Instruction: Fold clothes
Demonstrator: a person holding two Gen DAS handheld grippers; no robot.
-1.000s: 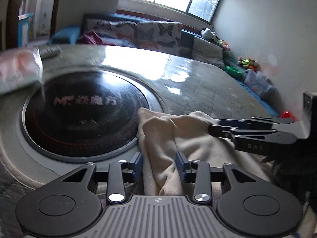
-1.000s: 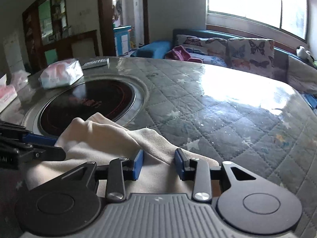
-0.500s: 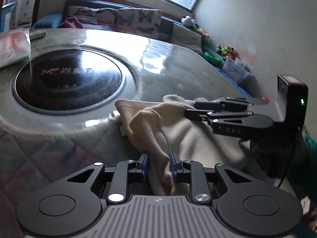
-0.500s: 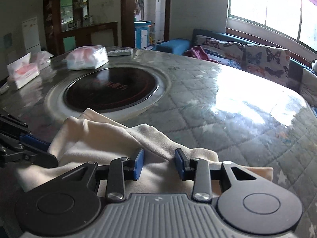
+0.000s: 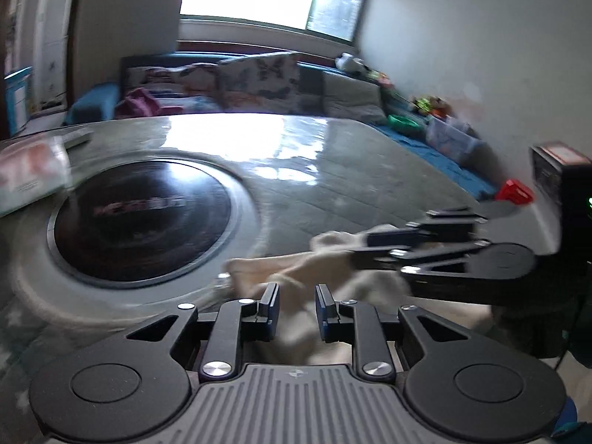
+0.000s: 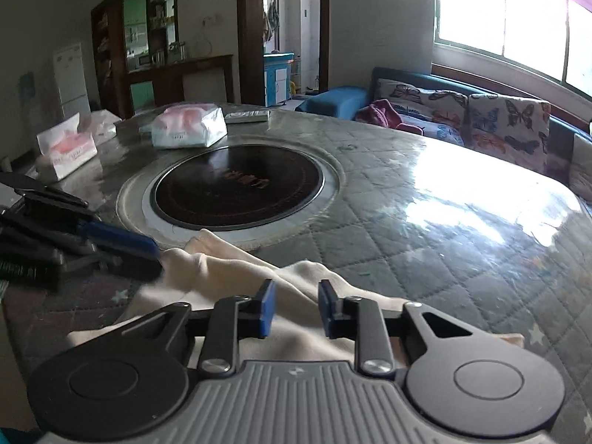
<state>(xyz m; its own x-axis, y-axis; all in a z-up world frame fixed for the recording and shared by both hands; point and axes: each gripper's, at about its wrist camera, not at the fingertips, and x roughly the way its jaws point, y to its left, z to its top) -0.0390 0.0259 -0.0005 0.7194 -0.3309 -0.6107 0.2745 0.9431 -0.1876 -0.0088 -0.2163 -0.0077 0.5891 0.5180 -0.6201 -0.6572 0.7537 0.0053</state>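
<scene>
A cream garment (image 6: 229, 277) lies bunched on the quilted table near its front edge; it also shows, blurred, in the left wrist view (image 5: 296, 270). My left gripper (image 5: 296, 307) sits over the cloth with a gap between its blue pads and a fold of cloth between them. It appears in the right wrist view (image 6: 122, 248) at the left, touching the cloth's left end. My right gripper (image 6: 294, 305) is open over the cloth, which runs under its fingers. It appears in the left wrist view (image 5: 373, 248) at the right, at the cloth's far end.
A round black cooktop (image 6: 238, 185) is set in the table (image 6: 425, 222) beyond the cloth. Tissue packs (image 6: 188, 127) (image 6: 66, 146) and a remote (image 6: 248, 115) lie at the far left. A sofa (image 6: 462, 118) stands behind the table.
My left gripper's pads have opened wider than half a second ago and the left view has swung up and blurred. The right view has tilted up slightly; the cloth stays bunched.
</scene>
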